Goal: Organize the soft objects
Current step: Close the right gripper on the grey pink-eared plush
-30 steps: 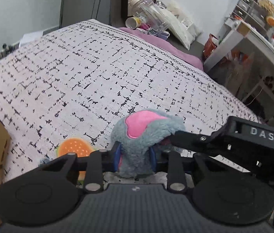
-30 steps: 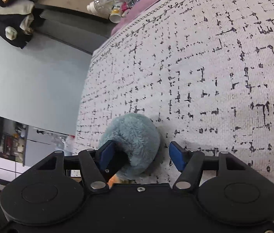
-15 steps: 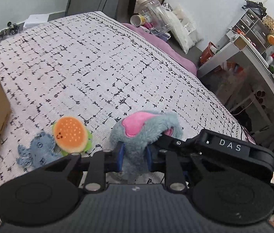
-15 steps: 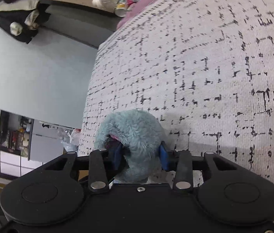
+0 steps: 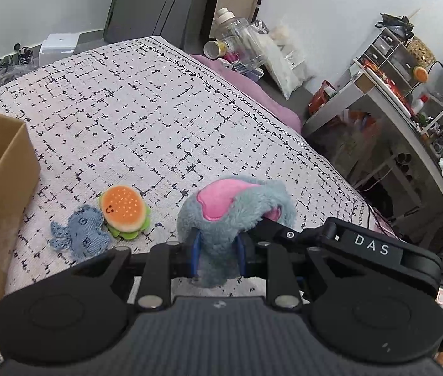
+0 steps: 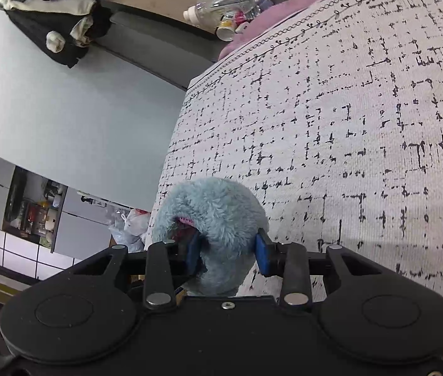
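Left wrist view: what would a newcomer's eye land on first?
The fluffy blue-grey plush with a pink patch, pinched by both the left gripper and right gripper above the patterned bedspread. Next, the burger toy on a denim patch beside the cardboard box.

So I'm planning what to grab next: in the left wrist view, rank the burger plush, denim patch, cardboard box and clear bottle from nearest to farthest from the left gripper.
1. Burger plush, just left of the left gripper.
2. Denim patch, touching the burger's left side; nearly level with it, a close call.
3. Cardboard box, at the far left edge.
4. Clear bottle, beyond the bed's far end.
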